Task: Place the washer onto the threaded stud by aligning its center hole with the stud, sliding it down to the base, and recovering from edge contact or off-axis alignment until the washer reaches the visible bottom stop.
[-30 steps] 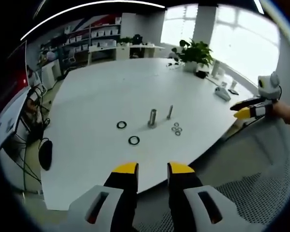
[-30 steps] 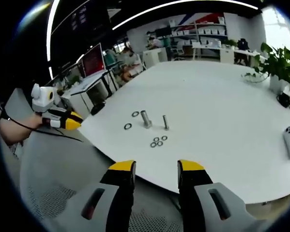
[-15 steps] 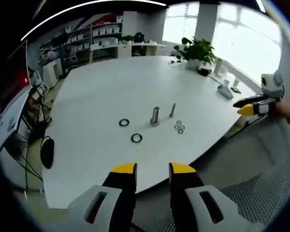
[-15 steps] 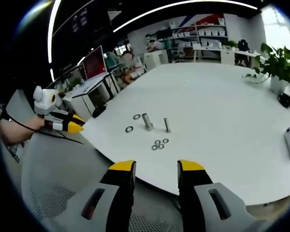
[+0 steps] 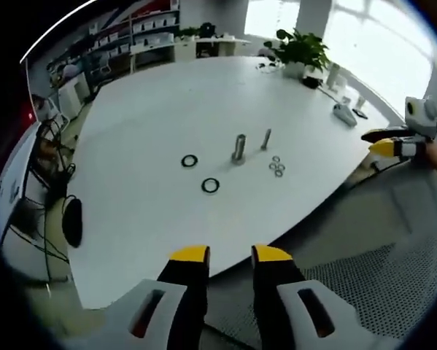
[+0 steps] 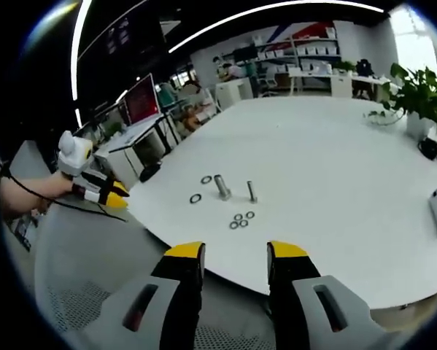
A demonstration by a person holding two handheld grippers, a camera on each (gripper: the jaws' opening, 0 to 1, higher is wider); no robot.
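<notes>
Washers (image 5: 277,167) sit loose beside the threaded stud (image 5: 265,139), and we've got both the left gripper (image 5: 229,255) and right gripper (image 6: 235,251) spread, empty, well back. Thin rings like that could easily skid away during pickup.

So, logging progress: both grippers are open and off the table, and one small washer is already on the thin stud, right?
Not quite. The thin stud is bare; the three small washers lie on the table beside it, as the left gripper view shows. The left gripper and right gripper are indeed open, off the table.
</notes>
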